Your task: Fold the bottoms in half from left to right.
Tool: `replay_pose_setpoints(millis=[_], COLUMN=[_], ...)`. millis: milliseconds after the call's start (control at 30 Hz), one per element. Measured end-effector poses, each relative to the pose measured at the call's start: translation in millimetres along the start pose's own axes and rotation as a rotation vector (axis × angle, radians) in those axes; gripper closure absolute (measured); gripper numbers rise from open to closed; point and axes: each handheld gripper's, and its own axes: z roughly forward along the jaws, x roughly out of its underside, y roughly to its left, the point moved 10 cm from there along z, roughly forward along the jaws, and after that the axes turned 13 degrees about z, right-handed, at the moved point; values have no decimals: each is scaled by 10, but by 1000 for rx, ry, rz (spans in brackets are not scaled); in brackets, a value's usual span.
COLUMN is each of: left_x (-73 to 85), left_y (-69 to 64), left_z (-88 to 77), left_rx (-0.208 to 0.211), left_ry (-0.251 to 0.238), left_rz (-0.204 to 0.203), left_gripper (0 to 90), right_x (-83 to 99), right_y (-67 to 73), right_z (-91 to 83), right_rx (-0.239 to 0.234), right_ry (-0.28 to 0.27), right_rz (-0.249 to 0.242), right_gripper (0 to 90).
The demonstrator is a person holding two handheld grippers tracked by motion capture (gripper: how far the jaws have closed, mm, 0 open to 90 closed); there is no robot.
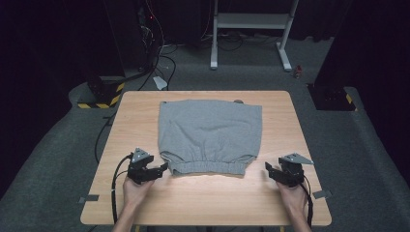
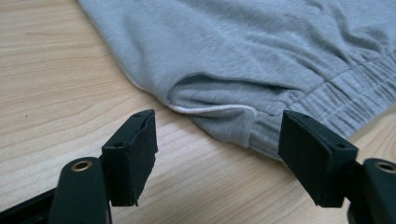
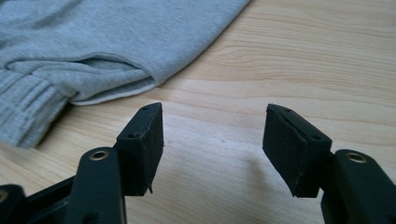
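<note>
garment: grey folded sweat garment (image 1: 210, 135) lies flat on the wooden table (image 1: 145, 111), its ribbed elastic band (image 1: 208, 167) along the edge nearest the person
garment detail: in the left gripper view a white inner lining edge (image 2: 212, 108) peeks out at the corner of the garment, just above the band
left gripper: left gripper (image 1: 164, 167) sits low over the table just beside the garment's near left corner, jaws pointing at that corner
left fingers: wide apart, nothing between the pads (image 2: 135, 158); the garment's corner lies just beyond them, not touched
right gripper: right gripper (image 1: 267, 166) sits near the garment's near right corner, a little apart from the cloth
right fingers: wide apart, bare wood between the pads (image 3: 144, 149); the garment lies ahead and off to one side of them, untouched
hands: left hand (image 1: 136, 191) and right hand (image 1: 294, 193) each grasp a gripper from the near side of the garment
beyond the garment: grey carpet floor with cables (image 1: 159, 58) and a white frame (image 1: 251, 29)
</note>
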Motion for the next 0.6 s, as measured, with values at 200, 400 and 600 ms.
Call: replay_pose_setpoints(millis=[200,400,600], left_x=[-96,-177,-248], left_y=[-58,-123,-161], left_z=[44,100,162], left_rx=[20,29,41], left_ry=[0,7,13], left_rz=[7,32,43], left_gripper=[281,291,318], right_x=[-41,-50,-94], right_y=[101,182,284], right_z=[19,41,64], right_rx=[-33,-55,-73], right_ry=[21,30,38], right_rz=[-12,-16,-47], right_gripper=[392,396,411])
